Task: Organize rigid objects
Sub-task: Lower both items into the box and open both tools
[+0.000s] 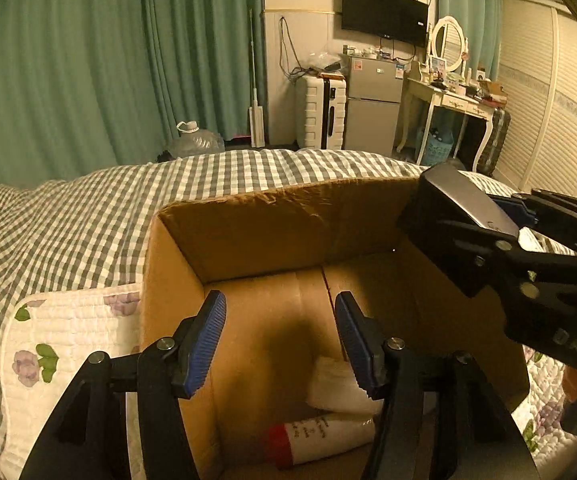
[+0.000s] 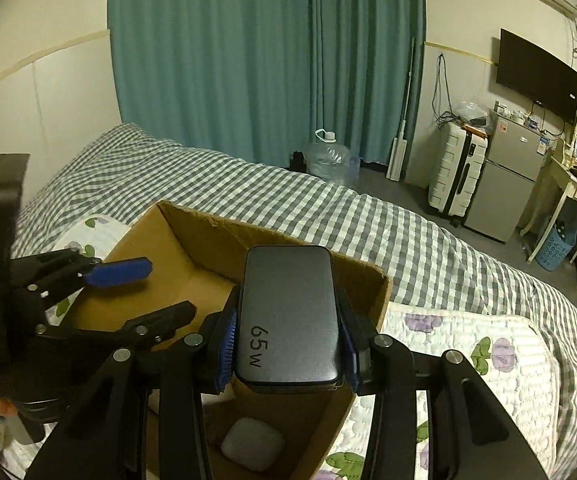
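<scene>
the right gripper [image 2: 288, 350] is clamped on a dark grey power bank [image 2: 288, 316] marked "65w", its blue pads [image 2: 224, 348] pressing the two long sides, and it holds the power bank over the open cardboard box [image 2: 372, 304], just above the box's right wall. seen from the left wrist, the same power bank [image 1: 456, 216] sits at the box's far right corner, above the rim. the left gripper [image 1: 280, 340] hangs over the box [image 1: 248, 224] with its jaws spread apart and nothing between them; its blue pads [image 1: 204, 344] point down into the opening. on the box floor lie a white tube with a red cap [image 1: 320, 438], a white packet [image 1: 336, 388] just beside it, and a small white case [image 2: 252, 448] near the close wall. the box stands on a bed with a grey checked cover [image 1: 88, 216], touching a white quilted pad with purple flowers [image 1: 64, 344]. behind the bed hang green curtains [image 1: 128, 56], with a white suitcase [image 1: 320, 112] and a small fridge [image 1: 372, 108] against the far wall.
</scene>
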Motion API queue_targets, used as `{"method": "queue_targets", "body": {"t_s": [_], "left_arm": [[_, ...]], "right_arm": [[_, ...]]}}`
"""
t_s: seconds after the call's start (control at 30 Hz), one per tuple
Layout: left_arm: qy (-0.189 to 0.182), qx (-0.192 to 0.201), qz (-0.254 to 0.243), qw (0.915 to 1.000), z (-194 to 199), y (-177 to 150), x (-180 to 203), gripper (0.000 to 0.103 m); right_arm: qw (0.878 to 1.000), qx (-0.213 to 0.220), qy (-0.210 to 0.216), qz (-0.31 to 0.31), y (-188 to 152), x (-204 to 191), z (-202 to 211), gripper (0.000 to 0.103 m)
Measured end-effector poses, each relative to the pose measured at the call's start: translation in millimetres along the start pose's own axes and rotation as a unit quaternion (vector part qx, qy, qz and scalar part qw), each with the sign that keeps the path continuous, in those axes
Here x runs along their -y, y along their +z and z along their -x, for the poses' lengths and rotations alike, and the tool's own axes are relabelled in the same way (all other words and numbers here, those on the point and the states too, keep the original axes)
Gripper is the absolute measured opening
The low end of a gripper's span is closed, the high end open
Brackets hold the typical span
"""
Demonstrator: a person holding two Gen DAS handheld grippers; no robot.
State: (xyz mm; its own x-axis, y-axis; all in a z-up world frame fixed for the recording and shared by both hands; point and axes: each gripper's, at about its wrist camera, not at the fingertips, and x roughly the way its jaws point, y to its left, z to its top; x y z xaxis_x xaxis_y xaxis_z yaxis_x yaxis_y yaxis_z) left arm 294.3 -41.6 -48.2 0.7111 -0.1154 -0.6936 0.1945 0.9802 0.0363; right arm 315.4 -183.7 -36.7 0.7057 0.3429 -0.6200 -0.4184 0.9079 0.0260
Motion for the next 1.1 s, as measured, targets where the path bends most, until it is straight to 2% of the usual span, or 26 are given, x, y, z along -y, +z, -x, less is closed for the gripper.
{"method": "queue_targets", "body": {"t_s": [0.13, 0.2, 0.27, 0.37, 0.53, 0.77, 0.93, 1.03, 1.1], "left_arm": [[0.01, 0.003, -0.002, 0.9999, 13.1, -2.9, 0.2, 0.06], [0.014, 0.013, 0.003, 0.9998, 23.7, -4.5, -0.9, 0.06], [0.012, 0.019, 0.013, 0.9997, 36.9, -8.0, -1.9, 0.06], [0.005, 0.025, 0.022, 0.9994, 56.5, -14.7, -1.5, 0.062], [0.013, 0.033, 0.024, 0.9991, 92.9, -30.5, -0.4, 0.065], [0.031, 0.006, 0.047, 0.9984, 117.2, -77.8, -10.9, 0.067], [0.059, -0.036, 0.049, 0.9964, 115.8, -127.8, -16.2, 0.067], [0.068, -0.06, 0.049, 0.9947, 106.9, -152.0, -18.2, 0.067], [0.073, -0.075, 0.048, 0.9933, 97.7, -163.0, -19.5, 0.067]], "right_arm": [[1.0, -0.004, -0.007, -0.005, -1.9, -0.9, -3.3, 0.042], [1.0, 0.001, -0.008, -0.005, -0.9, -0.8, -0.6, 0.045], [1.0, 0.012, -0.013, -0.007, 0.6, -0.5, 6.8, 0.067], [0.999, 0.023, -0.012, -0.019, 1.1, 0.9, 25.2, 0.067], [0.999, 0.034, -0.007, -0.029, -3.0, -7.7, 62.1, 0.068], [0.999, 0.042, -0.008, 0.018, -29.3, -52.5, 110.5, 0.072], [0.999, 0.0, 0.002, 0.043, -85.3, -79.5, 107.3, 0.073], [0.997, -0.043, 0.014, 0.067, -120.2, -96.5, 90.4, 0.073], [0.991, -0.075, 0.008, 0.106, -141.2, -110.4, 73.0, 0.072]]}}
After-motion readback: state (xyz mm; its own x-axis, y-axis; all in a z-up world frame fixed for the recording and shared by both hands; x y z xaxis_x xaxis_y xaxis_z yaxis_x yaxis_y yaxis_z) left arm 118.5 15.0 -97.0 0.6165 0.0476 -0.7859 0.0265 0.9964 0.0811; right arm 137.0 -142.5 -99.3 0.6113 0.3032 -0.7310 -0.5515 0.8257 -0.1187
